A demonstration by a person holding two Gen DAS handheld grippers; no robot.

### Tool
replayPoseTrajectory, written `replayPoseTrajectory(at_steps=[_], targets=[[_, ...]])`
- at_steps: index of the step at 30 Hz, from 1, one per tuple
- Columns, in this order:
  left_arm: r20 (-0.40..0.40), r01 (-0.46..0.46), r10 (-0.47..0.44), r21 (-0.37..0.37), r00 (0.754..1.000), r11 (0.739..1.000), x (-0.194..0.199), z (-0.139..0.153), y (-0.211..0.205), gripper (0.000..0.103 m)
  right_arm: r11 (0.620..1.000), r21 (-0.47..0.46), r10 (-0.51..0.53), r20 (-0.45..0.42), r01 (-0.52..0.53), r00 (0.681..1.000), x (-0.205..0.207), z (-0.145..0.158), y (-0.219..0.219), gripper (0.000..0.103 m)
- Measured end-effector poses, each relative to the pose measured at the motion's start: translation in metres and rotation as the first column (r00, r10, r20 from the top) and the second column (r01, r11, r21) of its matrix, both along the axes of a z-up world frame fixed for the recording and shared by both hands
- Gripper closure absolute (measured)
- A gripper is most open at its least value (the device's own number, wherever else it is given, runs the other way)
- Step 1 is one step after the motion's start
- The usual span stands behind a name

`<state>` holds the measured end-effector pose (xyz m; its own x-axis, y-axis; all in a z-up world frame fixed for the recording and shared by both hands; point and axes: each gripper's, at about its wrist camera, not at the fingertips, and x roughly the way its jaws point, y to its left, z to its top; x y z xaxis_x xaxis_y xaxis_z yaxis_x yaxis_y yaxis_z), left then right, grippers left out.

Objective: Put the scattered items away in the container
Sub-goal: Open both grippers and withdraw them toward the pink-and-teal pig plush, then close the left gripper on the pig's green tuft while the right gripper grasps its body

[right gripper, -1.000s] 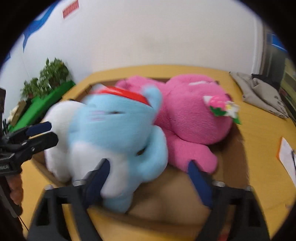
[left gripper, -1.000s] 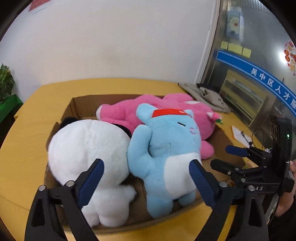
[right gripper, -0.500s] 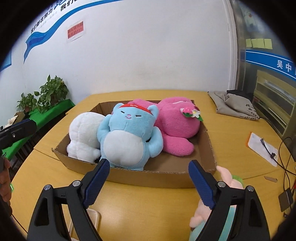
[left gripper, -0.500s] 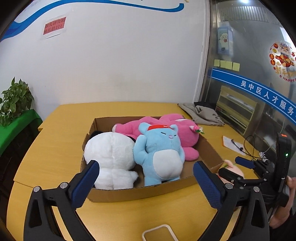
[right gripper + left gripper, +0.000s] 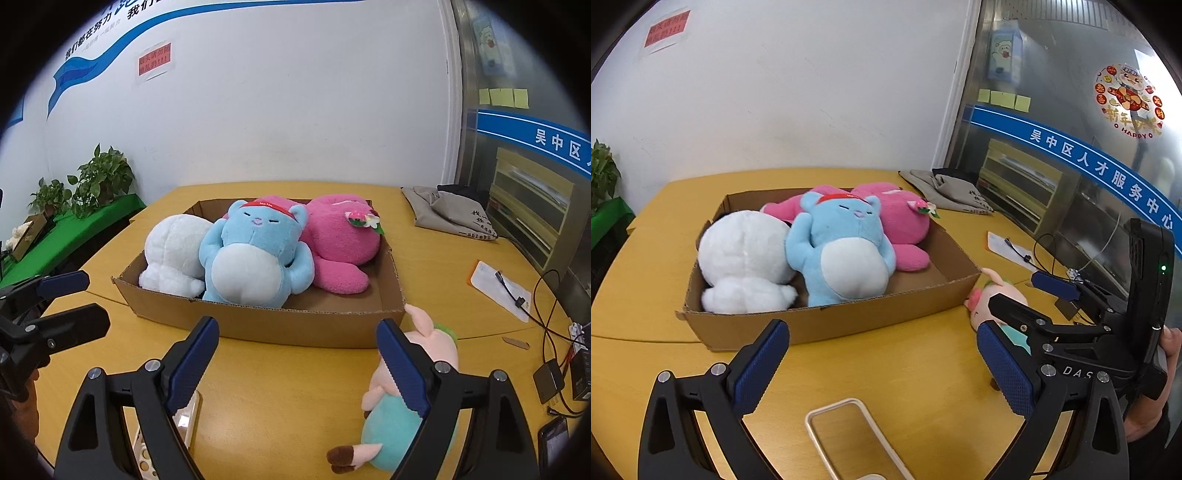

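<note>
A cardboard box (image 5: pixel 827 325) (image 5: pixel 295 325) on the yellow table holds a white plush (image 5: pixel 746 251) (image 5: pixel 173 254), a blue plush (image 5: pixel 842 247) (image 5: pixel 255 258) and a pink plush (image 5: pixel 897 218) (image 5: pixel 343 236). A pink pig plush in a teal outfit (image 5: pixel 406 413) (image 5: pixel 993 295) lies on the table outside the box's right front corner. My left gripper (image 5: pixel 882 369) is open and empty, in front of the box. My right gripper (image 5: pixel 299 365) is open and empty, with its right finger over the pig plush. Each gripper shows in the other's view, the right one (image 5: pixel 1052 295) and the left one (image 5: pixel 62 295).
A beige phone case (image 5: pixel 849 435) (image 5: pixel 181 421) lies on the table near me. A grey cloth bag (image 5: pixel 450 214) is at the back right. Papers and cables (image 5: pixel 509 288) lie at the right edge. Plants (image 5: pixel 92 184) stand left of the table.
Both grippers have pulled back from the box toward the table's front. The blue plush now lies in the box. The pig plush and phone case have come into view.
</note>
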<state>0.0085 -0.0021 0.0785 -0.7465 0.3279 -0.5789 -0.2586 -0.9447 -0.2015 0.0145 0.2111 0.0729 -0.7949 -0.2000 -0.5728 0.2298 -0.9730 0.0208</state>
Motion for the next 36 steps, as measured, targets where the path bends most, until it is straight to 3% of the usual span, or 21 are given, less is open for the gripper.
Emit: replayPoseTrajectory(at_steps=[15,20,25,26,28,30,32,36], targets=[[0.047,0.033,-0.034,0.013,0.998,0.999,-0.014,-0.019,0.016,0.000,0.999,-0.044,-0.019,0.016,0.020,1.000,-0.004,-0.009,0.027,0.016],[0.085,0.022,-0.024,0.029,0.996,0.999,-0.022,-0.034,0.016,0.000,0.989,-0.062,-0.127,0.056,0.131,0.990,-0.013,-0.020,0.079,0.016],[0.123,0.021,-0.027,0.051,0.992,0.998,-0.031,-0.051,0.020,0.000,0.955,-0.031,-0.282,0.205,0.294,0.937,-0.029,-0.065,0.147,0.016],[0.131,0.022,-0.029,0.055,0.991,0.998,-0.032,-0.054,0.022,0.000,0.957,-0.034,-0.273,0.231,0.289,0.934,-0.031,-0.075,0.151,0.016],[0.149,0.024,-0.032,0.055,0.988,0.998,-0.035,-0.060,0.024,0.000,0.963,-0.138,-0.190,0.260,0.231,0.947,-0.032,-0.086,0.151,0.016],[0.161,0.029,-0.036,0.048,0.986,0.998,-0.038,-0.063,0.026,0.000,0.977,-0.156,-0.106,0.250,0.148,0.962,-0.031,-0.085,0.135,0.022],[0.161,0.032,-0.038,0.040,0.986,0.999,-0.040,-0.064,0.027,0.000,0.991,-0.134,0.006,0.236,0.027,0.972,-0.027,-0.084,0.103,0.030],[0.157,0.020,-0.028,0.050,0.987,0.999,-0.045,-0.062,0.023,0.000,0.986,0.027,0.158,0.170,-0.165,0.973,0.001,-0.081,0.041,0.028]])
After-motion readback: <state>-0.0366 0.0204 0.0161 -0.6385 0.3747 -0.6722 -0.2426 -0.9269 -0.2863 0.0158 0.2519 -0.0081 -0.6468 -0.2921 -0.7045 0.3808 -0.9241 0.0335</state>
